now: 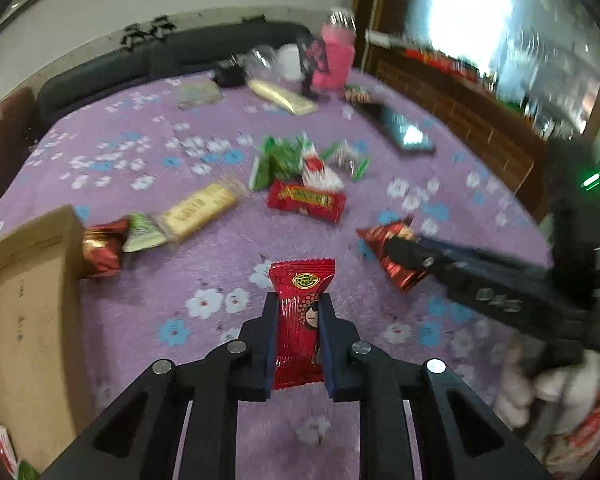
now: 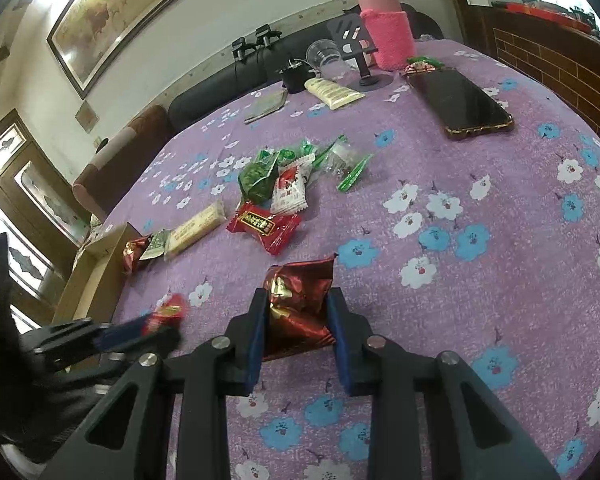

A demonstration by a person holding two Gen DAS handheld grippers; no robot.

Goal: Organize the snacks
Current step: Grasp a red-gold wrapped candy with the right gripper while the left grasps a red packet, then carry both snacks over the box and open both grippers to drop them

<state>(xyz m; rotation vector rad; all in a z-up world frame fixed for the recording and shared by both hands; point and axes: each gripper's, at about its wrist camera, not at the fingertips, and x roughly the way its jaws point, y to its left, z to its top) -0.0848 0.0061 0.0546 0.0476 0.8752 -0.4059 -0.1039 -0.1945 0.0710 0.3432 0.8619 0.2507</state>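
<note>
both tongs loaded, so this looks like the carry step of sorting snacks. left gripper (image 1: 298, 322) is clamped on a red snack packet (image 1: 300, 320), held upright between the pads, clear of the cloth. right gripper (image 2: 298, 320) is clamped on a dark red foil snack (image 2: 300, 304), its top poking out ahead of the tips.

cardboard box (image 1: 28, 280) sits to the left of the left tongs, near, open side up; prob the drop spot, tho that's a guess. next move imo: swing left tongs over the box rim, part the pads only once the packet is above the inside; right one follows w/o crossing the left.

rest of the snacks lie ahead of both tongs: a red packet (image 2: 264, 226), green packets (image 2: 260, 178), a long beige bar (image 2: 198, 228), and a red foil one (image 2: 134, 256) touching the box wall.

surface: purple flowered cloth (image 2: 480, 280) on a table. far ahead: phone (image 2: 460, 102), pink-sleeved bottle (image 2: 384, 28), plastic cup (image 2: 322, 52), dark sofa (image 2: 220, 88), framed picture (image 2: 112, 12) on the wall. left view is blurred.
</note>
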